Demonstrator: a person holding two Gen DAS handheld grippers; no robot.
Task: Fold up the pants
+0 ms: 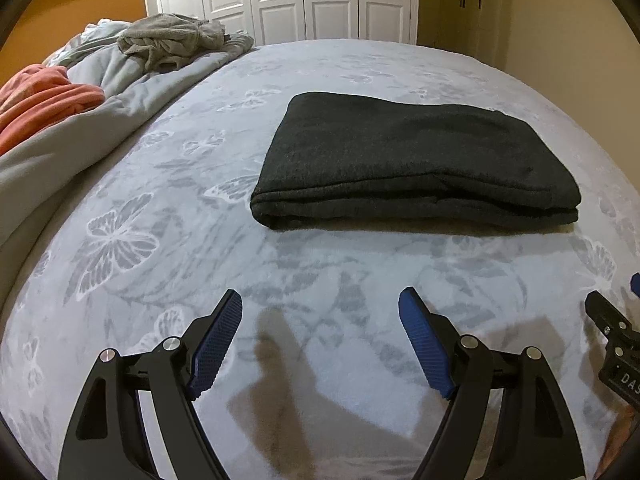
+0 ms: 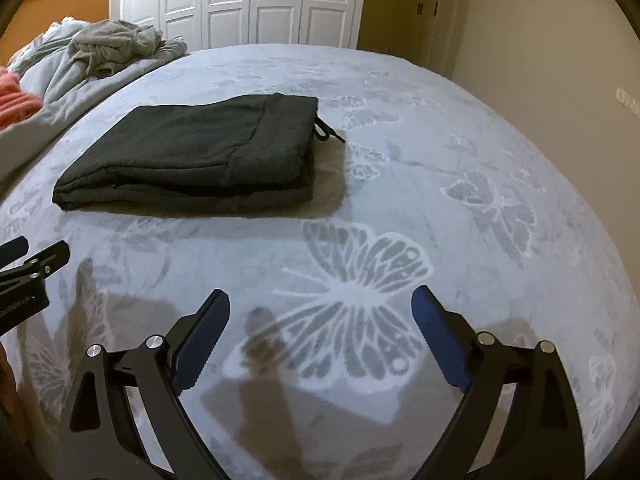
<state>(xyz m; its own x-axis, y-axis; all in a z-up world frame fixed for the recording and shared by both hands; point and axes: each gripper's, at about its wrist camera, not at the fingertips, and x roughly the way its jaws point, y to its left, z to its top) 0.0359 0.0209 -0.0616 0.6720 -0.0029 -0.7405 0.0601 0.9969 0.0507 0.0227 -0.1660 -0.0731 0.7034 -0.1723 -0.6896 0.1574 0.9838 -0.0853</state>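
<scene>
Both sets of blue-padded fingers [image 1: 218, 344] stand spread wide with nothing between them: the left gripper [image 1: 320, 344] and the right gripper [image 2: 320, 344] each hang empty over bare butterfly-print bedspread [image 2: 460, 240], short of the garment. Neither touches cloth.

The dark sweatpants [image 1: 400, 152] lie on the bed ahead of both grippers, already folded into a compact, layered rectangle. In the right wrist view the waistband end faces right, with the drawstring [image 2: 328, 132] trailing out onto the bedspread (the one loose detail). The stacked edges line up fairly evenly along the near side.

Judging by this, the folding looks essentially finished: legs are doubled up, the bundle sits flat, and both grippers have let go. What could remain is small, perhaps tucking the drawstring in or squaring the stack.

At the far left, well apart from the pants, sit a rumpled grey duvet [image 1: 120, 92], a grey garment [image 1: 168, 40] and an orange blanket [image 1: 40, 96].
</scene>
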